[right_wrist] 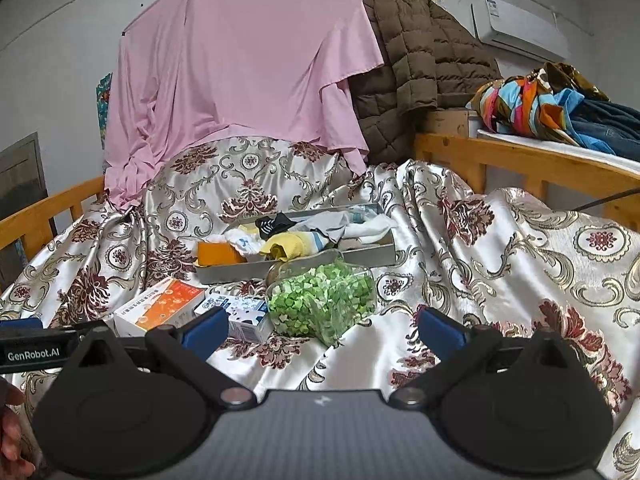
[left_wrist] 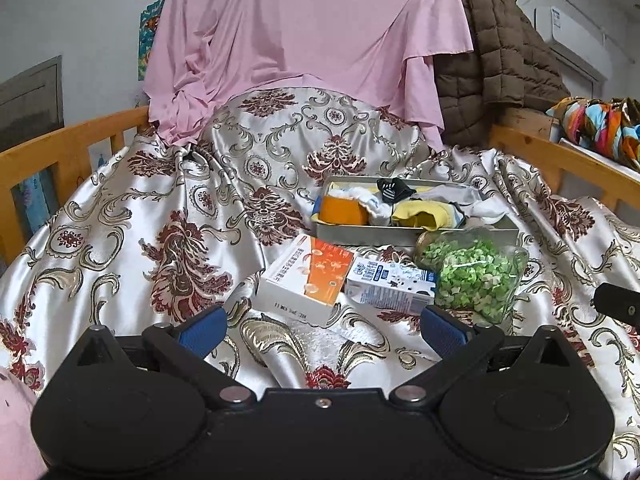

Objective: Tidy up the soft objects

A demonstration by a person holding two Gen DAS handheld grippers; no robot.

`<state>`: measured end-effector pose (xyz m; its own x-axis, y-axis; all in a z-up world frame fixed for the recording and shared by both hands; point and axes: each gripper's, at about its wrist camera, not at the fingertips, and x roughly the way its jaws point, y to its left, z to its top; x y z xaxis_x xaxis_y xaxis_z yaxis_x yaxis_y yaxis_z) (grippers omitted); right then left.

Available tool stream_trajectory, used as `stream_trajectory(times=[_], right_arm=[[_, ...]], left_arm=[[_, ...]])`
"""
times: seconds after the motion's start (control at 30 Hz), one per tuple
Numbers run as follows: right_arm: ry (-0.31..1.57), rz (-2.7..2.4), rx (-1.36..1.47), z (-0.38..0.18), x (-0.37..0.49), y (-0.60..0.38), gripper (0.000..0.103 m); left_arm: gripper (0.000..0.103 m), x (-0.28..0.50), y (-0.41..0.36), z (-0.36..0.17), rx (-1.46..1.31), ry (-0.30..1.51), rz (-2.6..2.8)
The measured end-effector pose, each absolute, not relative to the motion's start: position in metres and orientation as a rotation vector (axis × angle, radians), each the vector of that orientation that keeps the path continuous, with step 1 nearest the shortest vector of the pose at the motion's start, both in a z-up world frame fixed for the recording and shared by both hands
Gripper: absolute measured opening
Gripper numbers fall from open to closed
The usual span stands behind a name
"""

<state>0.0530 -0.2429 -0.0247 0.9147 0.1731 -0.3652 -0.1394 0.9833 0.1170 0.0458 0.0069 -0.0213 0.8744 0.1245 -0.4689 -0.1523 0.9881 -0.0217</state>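
A grey tray (left_wrist: 376,235) (right_wrist: 240,270) sits on the patterned bed cover and holds soft things: an orange piece (left_wrist: 344,210) (right_wrist: 218,254), white socks (left_wrist: 374,202) (right_wrist: 244,240), a yellow cloth (left_wrist: 416,216) (right_wrist: 286,250), a black sock (left_wrist: 392,189) (right_wrist: 274,220) and grey-white cloth (right_wrist: 340,226). My left gripper (left_wrist: 322,330) is open and empty, low over the cover, short of the boxes. My right gripper (right_wrist: 322,330) is open and empty, just short of the jar.
In front of the tray lie an orange-white box (left_wrist: 308,280) (right_wrist: 160,310), a blue-white carton (left_wrist: 390,284) (right_wrist: 244,316) and a glass jar of green bits (left_wrist: 472,276) (right_wrist: 320,300). Wooden bed rails (left_wrist: 60,152) (right_wrist: 520,160) stand either side. A pink sheet (left_wrist: 304,32) hangs behind.
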Motion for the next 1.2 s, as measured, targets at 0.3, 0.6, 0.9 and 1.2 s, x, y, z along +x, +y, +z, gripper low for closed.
stream_trajectory(times=[0.3,0.6,0.9,1.2], right_arm=[[0.432,0.141,0.094,-0.037,0.06,-0.242,0.103],[0.457,0.129,0.104,-0.042,0.064,-0.243,0.103],[0.486,0.127,0.056,-0.047,0.07,-0.233,0.103],[0.527,0.131,0.032,-0.054,0.079,-0.228,0.103]], left_arm=[[0.102,0.05,-0.003,-0.034,0.006,0.515,0.133],[0.102,0.055,-0.002,-0.038,0.005,0.523,0.141],[0.102,0.059,-0.001,-0.041,0.003,0.551,0.142],[0.102,0.064,0.0,-0.044,-0.005,0.564,0.153]])
